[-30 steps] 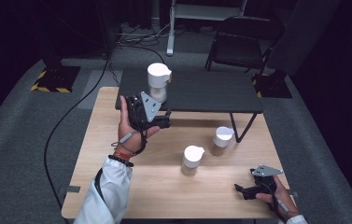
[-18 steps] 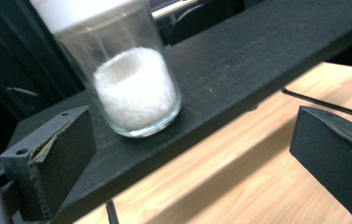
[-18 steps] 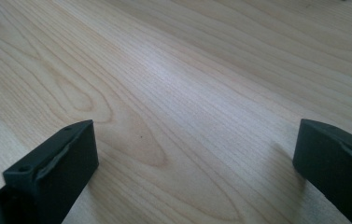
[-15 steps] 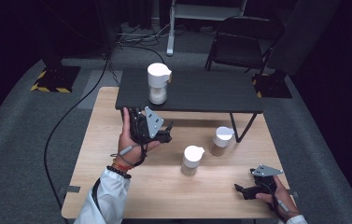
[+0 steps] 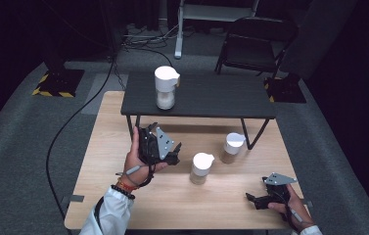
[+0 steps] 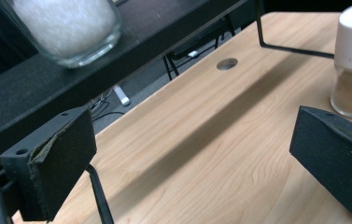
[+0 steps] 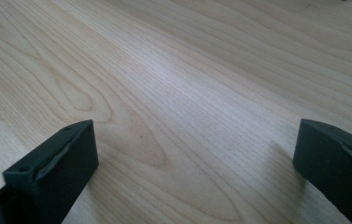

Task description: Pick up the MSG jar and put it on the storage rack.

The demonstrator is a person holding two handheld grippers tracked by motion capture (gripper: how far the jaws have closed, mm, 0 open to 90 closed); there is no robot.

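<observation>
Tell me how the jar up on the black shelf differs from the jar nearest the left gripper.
The shelf jar stands raised on the black shelf; the near jar stands on the wooden table. The shelf jar holds white grains and looks bigger; the near jar holds something tan. The left gripper, jaws open, is close to the near jar and farther from the shelf jar. Both stand upright with white spouted lids.

Shelf jar [image 6: 66,28] cropped at top edge
</observation>
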